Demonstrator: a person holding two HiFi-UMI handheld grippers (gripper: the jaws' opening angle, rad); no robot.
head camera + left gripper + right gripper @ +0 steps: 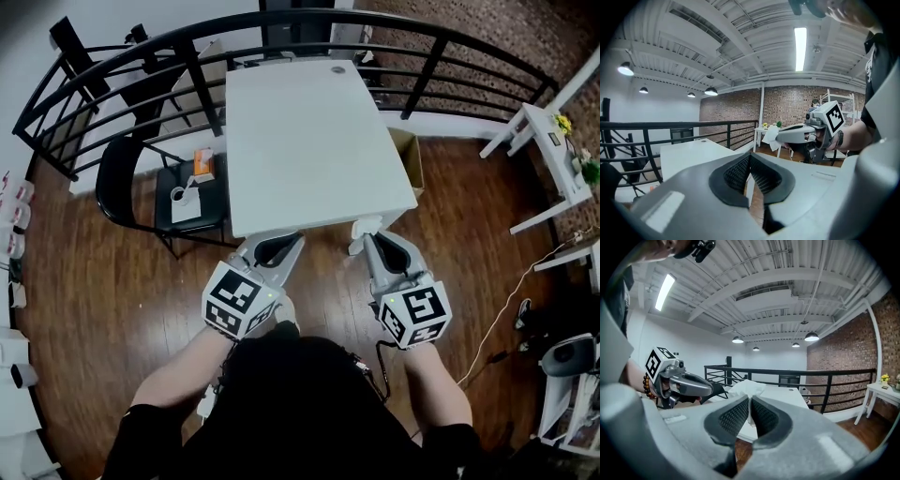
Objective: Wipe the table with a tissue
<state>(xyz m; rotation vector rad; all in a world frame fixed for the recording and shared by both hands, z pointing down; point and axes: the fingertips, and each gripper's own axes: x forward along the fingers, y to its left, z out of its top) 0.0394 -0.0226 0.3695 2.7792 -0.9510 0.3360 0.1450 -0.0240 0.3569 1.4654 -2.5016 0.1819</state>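
Crumpled white tissue, at near edge, white table

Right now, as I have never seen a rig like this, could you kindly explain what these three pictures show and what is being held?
There is no robot here. A person holds a hand tool with two jaws in each hand: the left gripper and the right gripper. The marker cubes are part of these tools.

The head view comes from a camera on the person's head and looks steeply down at a white table. The table is nearly bare, apart from a small round object near its far edge.

The other two pictures come from cameras that ride on the grippers, each looking along its own jaws. In the left gripper view the jaws are together with nothing between them. In the right gripper view they are closed on a white tissue, held at the table's near edge.
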